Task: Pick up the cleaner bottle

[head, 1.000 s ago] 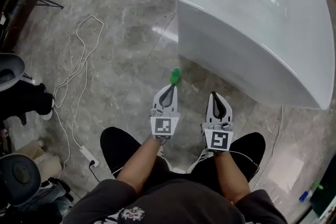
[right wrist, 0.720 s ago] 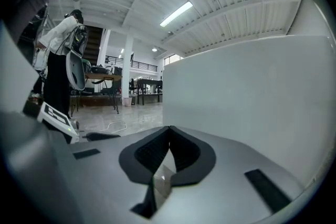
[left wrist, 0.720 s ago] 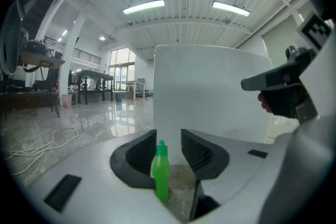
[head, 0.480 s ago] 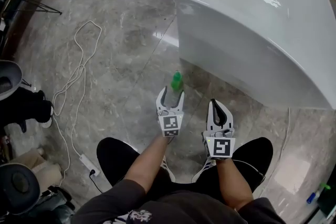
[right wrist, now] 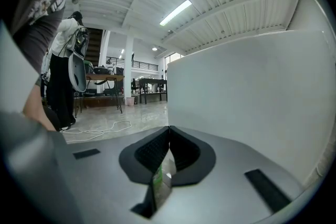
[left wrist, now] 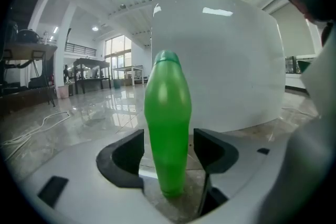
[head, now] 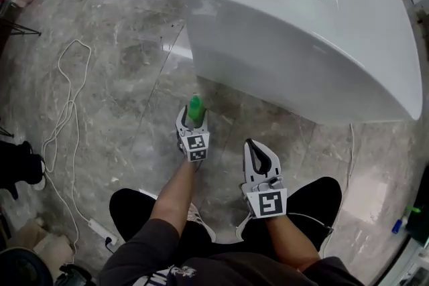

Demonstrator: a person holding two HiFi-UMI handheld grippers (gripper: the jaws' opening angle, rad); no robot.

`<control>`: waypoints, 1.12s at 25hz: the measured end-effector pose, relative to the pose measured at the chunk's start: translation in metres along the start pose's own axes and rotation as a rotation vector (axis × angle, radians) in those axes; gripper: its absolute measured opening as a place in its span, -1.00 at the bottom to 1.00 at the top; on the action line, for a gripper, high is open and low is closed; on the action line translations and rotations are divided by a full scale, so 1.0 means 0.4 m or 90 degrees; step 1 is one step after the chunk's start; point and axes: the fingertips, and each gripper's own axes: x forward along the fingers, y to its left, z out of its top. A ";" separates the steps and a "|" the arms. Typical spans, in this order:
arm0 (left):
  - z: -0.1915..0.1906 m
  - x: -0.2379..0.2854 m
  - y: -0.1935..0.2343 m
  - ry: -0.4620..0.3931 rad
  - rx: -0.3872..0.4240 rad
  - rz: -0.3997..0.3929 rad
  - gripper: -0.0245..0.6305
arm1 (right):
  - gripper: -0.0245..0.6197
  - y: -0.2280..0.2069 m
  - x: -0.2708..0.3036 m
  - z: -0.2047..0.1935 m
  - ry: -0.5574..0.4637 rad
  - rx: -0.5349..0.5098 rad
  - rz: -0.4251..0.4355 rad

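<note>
Looming just ahead of both grippers, the white bathtub (head: 301, 30) is the biggest thing here, and its curved wall fills the background of both gripper views. The polished stone floor (head: 120, 63) spreads beneath them, and a white cable (head: 64, 97) trails across it well off to the left gripper's outer side.

The green cleaner bottle (head: 194, 107) stands upright on that floor, near the foot of the tub and directly at the front of the left gripper (head: 192, 122). That gripper's own view shows the bottle's lower body right between the two dark jaws, base down on the stone. The jaws have just been opening and stand wide apart, one close on each side of the bottle. I see no sign that either one presses on it.

The right gripper (head: 258, 147) hangs back beside the left one, nearer the person's knees, well clear of the bottle. Its jaws are together at the tips.

As I judge it, the reach is done: the left gripper is down at floor level and lined up around the bottle. The grasp and the lift are both left, since the bottle rests on the floor with nothing holding it. Closing low on that narrow base could tip it, so a firm, centred squeeze looks wise.
</note>
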 end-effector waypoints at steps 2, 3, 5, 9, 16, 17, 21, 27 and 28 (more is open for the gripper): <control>0.010 0.034 0.000 -0.009 -0.005 -0.003 -0.04 | -0.87 0.005 -0.001 -0.001 -0.004 -0.002 0.004; 0.011 0.046 0.005 -0.014 -0.007 -0.001 -0.04 | -0.88 0.011 -0.001 -0.008 -0.001 -0.003 0.006; 0.011 0.067 0.009 -0.019 -0.005 -0.001 -0.04 | -0.87 0.016 -0.006 -0.023 0.007 0.001 0.006; 0.014 0.098 -0.001 -0.017 0.000 -0.002 -0.06 | -0.88 -0.002 -0.018 -0.029 0.013 0.004 -0.003; 0.019 0.106 -0.012 -0.009 0.006 -0.009 -0.36 | -0.88 -0.009 -0.021 -0.036 0.008 -0.005 -0.004; 0.021 0.103 -0.014 -0.007 0.004 -0.010 -0.36 | -0.87 -0.007 -0.021 -0.037 0.007 -0.009 -0.003; 0.073 0.080 -0.034 -0.022 -0.002 -0.016 -0.37 | -0.88 -0.017 -0.024 -0.037 0.013 -0.008 -0.010; 0.232 0.013 -0.052 -0.062 -0.006 -0.031 -0.37 | -0.87 -0.041 -0.015 0.000 0.006 -0.024 -0.029; 0.268 -0.006 -0.048 -0.064 -0.008 -0.030 -0.37 | -0.87 -0.044 -0.012 0.018 0.006 -0.027 -0.033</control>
